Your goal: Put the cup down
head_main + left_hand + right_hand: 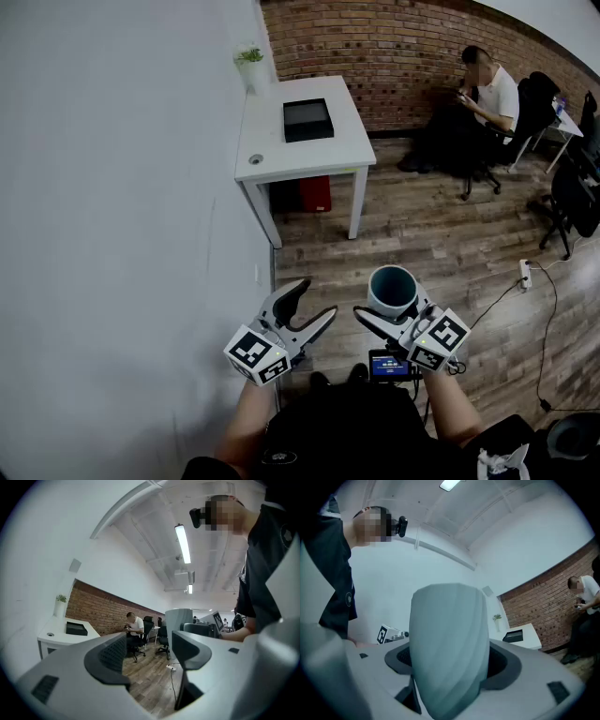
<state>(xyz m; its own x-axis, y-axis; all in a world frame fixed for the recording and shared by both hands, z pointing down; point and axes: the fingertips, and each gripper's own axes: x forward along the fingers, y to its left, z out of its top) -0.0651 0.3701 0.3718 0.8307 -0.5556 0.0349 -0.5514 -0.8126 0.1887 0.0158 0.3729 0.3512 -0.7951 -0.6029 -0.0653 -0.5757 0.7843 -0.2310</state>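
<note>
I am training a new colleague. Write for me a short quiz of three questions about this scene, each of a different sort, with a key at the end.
1. Which grips the cup? A: the left hand-held gripper. B: the right hand-held gripper. C: neither.
2. True or false: the left hand-held gripper's jaws are shut.
3. Fill in: on the white table lies a black ____.

Key
1. B.
2. False: they stand apart, with nothing between them.
3. box.
</note>
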